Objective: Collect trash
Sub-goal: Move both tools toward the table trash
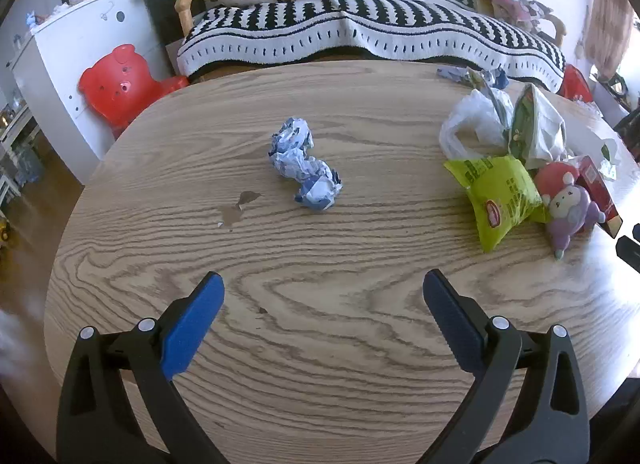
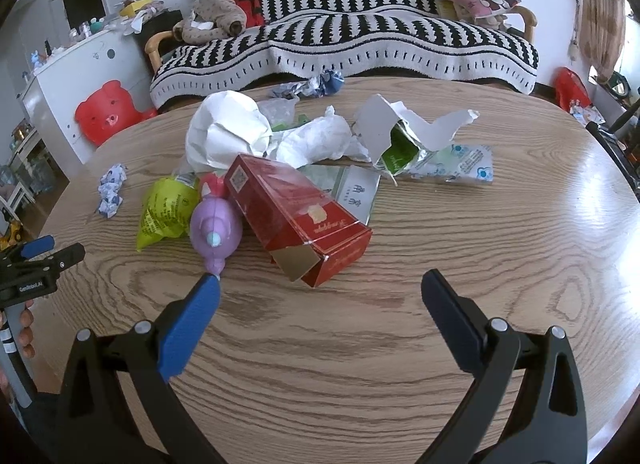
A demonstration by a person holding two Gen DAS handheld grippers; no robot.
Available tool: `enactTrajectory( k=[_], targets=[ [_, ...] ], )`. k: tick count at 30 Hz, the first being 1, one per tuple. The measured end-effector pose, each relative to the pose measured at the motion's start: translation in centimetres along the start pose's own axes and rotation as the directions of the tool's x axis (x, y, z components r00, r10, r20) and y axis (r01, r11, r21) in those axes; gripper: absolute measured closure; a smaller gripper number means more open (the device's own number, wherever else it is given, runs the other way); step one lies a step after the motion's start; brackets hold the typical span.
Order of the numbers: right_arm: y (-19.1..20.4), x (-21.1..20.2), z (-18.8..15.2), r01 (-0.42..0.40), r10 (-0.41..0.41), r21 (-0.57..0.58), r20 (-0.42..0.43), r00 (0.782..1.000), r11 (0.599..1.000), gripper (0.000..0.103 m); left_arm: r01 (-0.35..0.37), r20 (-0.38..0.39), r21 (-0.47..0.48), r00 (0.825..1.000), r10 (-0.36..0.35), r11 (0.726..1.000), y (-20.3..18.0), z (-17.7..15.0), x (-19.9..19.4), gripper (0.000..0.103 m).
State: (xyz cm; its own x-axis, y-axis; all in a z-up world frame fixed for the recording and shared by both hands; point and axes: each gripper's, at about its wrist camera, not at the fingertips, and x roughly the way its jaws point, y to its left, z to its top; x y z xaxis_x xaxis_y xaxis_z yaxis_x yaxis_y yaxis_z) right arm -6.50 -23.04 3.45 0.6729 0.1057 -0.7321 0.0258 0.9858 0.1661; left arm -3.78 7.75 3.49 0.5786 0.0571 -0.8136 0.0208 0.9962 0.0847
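A crumpled blue-and-white paper (image 1: 305, 169) lies mid-table, well ahead of my open left gripper (image 1: 323, 284); it also shows at the left as the paper (image 2: 111, 189). A green snack bag (image 1: 498, 196) and a purple toy (image 1: 568, 206) lie to the right. My right gripper (image 2: 320, 284) stands open just short of a red carton (image 2: 298, 218) lying on its side with its flap open. The purple toy (image 2: 216, 228) almost touches the left fingertip (image 2: 210, 284). Behind are the green bag (image 2: 166, 208), a white bag (image 2: 228, 132), a torn carton (image 2: 400, 136) and a tissue pack (image 2: 460, 170).
The wooden table (image 2: 320, 344) fills both views, its near part bare. A striped sofa (image 2: 340, 44) runs behind it. A red bear-shaped chair (image 1: 120, 80) and a white cabinet (image 1: 80, 48) stand at the left. The left gripper (image 2: 36, 252) and a hand appear at the left edge.
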Motion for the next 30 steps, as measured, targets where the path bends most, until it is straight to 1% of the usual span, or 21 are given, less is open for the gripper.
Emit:
enactTrajectory(
  k=[5, 8, 12, 17, 20, 25, 30],
  targets=[
    [0.2, 0.2, -0.1, -0.007, 0.007, -0.005, -0.035, 0.999, 1.0, 0.006, -0.005, -0.007, -0.002, 1.0, 0.005, 1.0, 0.1, -0.1, 0.2, 0.006],
    [0.5, 0.4, -0.2, 0.003, -0.004, -0.024, -0.055, 0.998, 1.0, 0.006, -0.015, -0.023, -0.015, 1.0, 0.015, 1.0, 0.2, -0.1, 0.6, 0.006],
    [1.0, 0.6, -0.1, 0.011, -0.013, -0.054, -0.046, 0.999, 0.998, 0.006, -0.015, -0.024, 0.001, 1.0, 0.015, 1.0, -0.2, 0.2, 0.9, 0.006],
    [1.4, 0.5, -0.1, 0.005, -0.009, -0.068, -0.056, 0.998, 0.998, 0.006, -0.023, -0.021, 0.025, 1.0, 0.023, 0.999, -0.7, 0.2, 0.9, 0.006],
    [1.6, 0.4, -0.2, 0.0, -0.003, -0.072, -0.048, 0.999, 0.997, 0.006, -0.021, -0.012, 0.02, 1.0, 0.021, 1.0, -0.8, 0.2, 0.7, 0.006],
    [1.4, 0.4, -0.4, -0.009, 0.007, -0.048, -0.048, 0.999, 0.999, 0.006, -0.016, -0.021, 0.012, 1.0, 0.016, 1.0, -0.8, 0.2, 0.9, 0.006],
    [1.4, 0.3, -0.3, 0.002, -0.006, -0.067, -0.055, 0.998, 0.998, 0.006, -0.017, -0.026, 0.009, 1.0, 0.017, 1.0, -0.7, 0.2, 1.0, 0.006]
  ],
)
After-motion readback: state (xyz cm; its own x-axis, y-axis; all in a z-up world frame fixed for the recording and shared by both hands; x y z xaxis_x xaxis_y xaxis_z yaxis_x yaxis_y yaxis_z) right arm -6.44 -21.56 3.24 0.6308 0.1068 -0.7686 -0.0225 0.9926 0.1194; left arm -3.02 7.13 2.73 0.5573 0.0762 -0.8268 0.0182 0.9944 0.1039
